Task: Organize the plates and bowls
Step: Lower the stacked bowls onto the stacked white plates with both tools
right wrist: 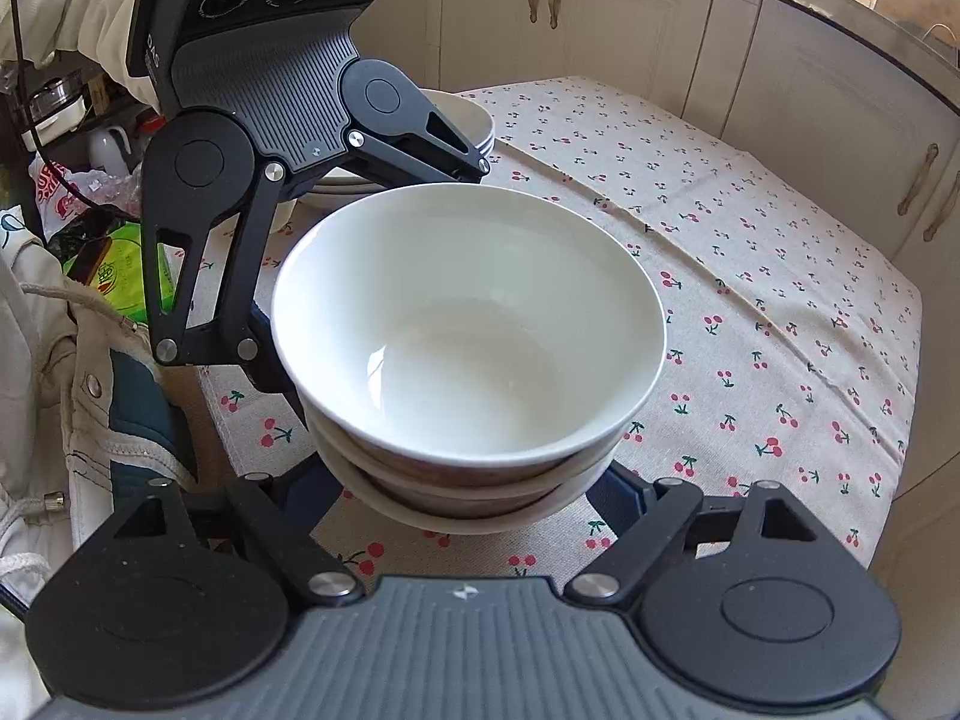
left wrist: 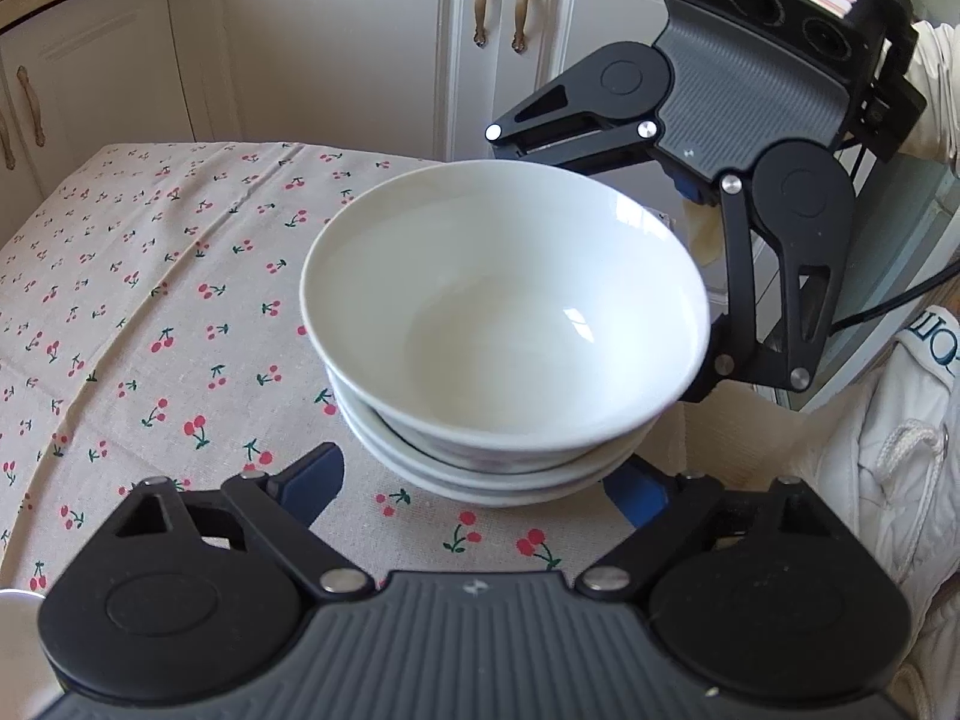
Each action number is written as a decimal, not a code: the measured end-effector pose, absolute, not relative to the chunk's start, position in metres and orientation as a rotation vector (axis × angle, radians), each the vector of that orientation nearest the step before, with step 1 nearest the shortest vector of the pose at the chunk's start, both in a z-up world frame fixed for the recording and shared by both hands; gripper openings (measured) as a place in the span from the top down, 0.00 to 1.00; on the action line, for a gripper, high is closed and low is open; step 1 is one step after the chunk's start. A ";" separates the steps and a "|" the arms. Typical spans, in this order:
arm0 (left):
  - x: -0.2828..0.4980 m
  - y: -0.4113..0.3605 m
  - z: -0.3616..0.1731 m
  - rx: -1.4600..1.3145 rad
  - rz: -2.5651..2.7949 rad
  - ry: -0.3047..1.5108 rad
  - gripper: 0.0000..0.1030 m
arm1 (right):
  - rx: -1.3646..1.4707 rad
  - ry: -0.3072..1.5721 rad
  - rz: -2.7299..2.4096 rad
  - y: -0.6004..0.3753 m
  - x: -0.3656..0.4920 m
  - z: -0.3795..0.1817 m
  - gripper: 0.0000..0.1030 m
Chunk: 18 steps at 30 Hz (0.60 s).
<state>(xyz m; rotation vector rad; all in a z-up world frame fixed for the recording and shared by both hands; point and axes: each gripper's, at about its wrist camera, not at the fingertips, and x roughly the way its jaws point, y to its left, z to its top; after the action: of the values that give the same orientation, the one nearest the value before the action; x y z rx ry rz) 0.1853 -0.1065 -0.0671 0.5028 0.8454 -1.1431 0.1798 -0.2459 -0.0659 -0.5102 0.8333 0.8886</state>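
Three white bowls nested in a stack (left wrist: 504, 312) (right wrist: 468, 324) stand on the cherry-print tablecloth (left wrist: 150, 300) (right wrist: 750, 300) near the table's front edge. My left gripper (left wrist: 480, 471) (right wrist: 390, 285) straddles the stack low down. Its left blue pad (left wrist: 318, 480) shows a sliver of cloth between it and the bottom bowl, and its right pad (left wrist: 636, 495) sits at the bowl's foot. My right gripper (right wrist: 465, 480) (left wrist: 591, 264) straddles the same stack from the other side. Its fingers (right wrist: 621, 486) run under the bowls' rims, so their contact is hidden.
A second pile of white bowls (right wrist: 474, 114) on plates (right wrist: 336, 187) sits behind the left gripper. Cream cabinets (left wrist: 336, 48) (right wrist: 828, 120) ring the table. A person's pale jacket (left wrist: 888, 468) is close by. Bags and clutter (right wrist: 108, 258) lie beyond the table's left edge.
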 end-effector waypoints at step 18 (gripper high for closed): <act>0.177 -0.103 -0.064 0.539 -1.164 0.807 0.19 | -0.514 0.845 0.871 -0.243 0.180 -0.065 0.13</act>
<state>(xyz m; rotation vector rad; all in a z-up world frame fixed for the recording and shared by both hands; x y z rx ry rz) 0.1775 -0.1032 -0.0636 0.5388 0.8066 -1.1640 0.1804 -0.2434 -0.0655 -0.5140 0.8450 0.8710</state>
